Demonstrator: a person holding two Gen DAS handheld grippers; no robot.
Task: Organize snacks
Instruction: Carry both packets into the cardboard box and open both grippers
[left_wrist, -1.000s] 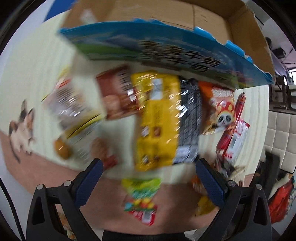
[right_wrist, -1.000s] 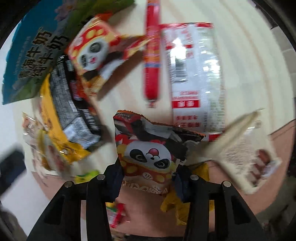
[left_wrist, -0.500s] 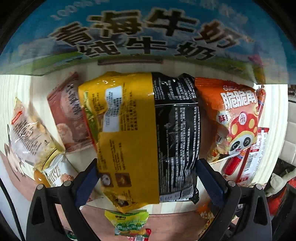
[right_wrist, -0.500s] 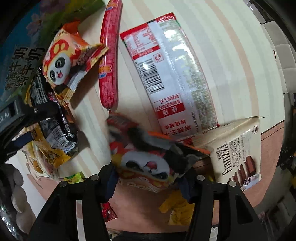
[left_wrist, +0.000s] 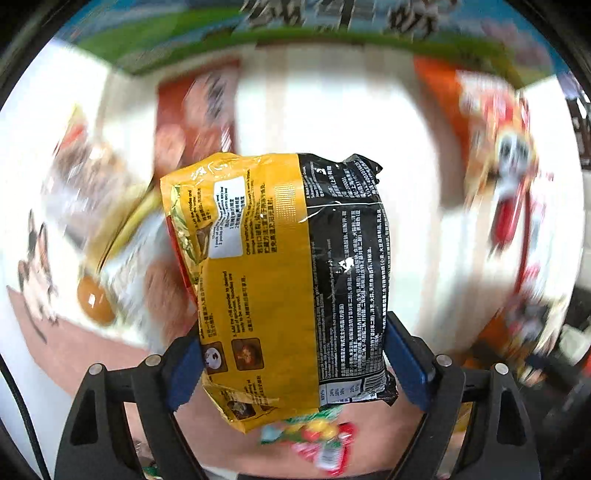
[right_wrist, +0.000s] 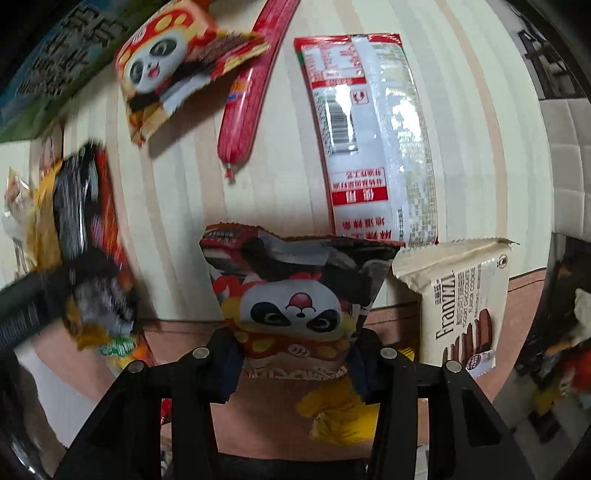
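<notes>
My left gripper (left_wrist: 291, 363) is shut on a yellow and black noodle packet (left_wrist: 284, 280) and holds it lifted above the striped table; the background is blurred. My right gripper (right_wrist: 295, 360) is shut on a red and black panda snack bag (right_wrist: 295, 291), held above the table's front edge. The left gripper with its noodle packet (right_wrist: 79, 236) shows blurred at the left of the right wrist view.
On the table lie a second panda bag (right_wrist: 166, 62), a red sausage stick (right_wrist: 251, 88), a red and white packet (right_wrist: 373, 140), a Franzzi cookie box (right_wrist: 465, 302) and a blue milk carton box (right_wrist: 48, 74). Small candy packets (left_wrist: 317, 439) lie near the front.
My left gripper closed on the noodle packet and lifted it off the table. My right gripper keeps holding the panda bag and has shifted slightly.
</notes>
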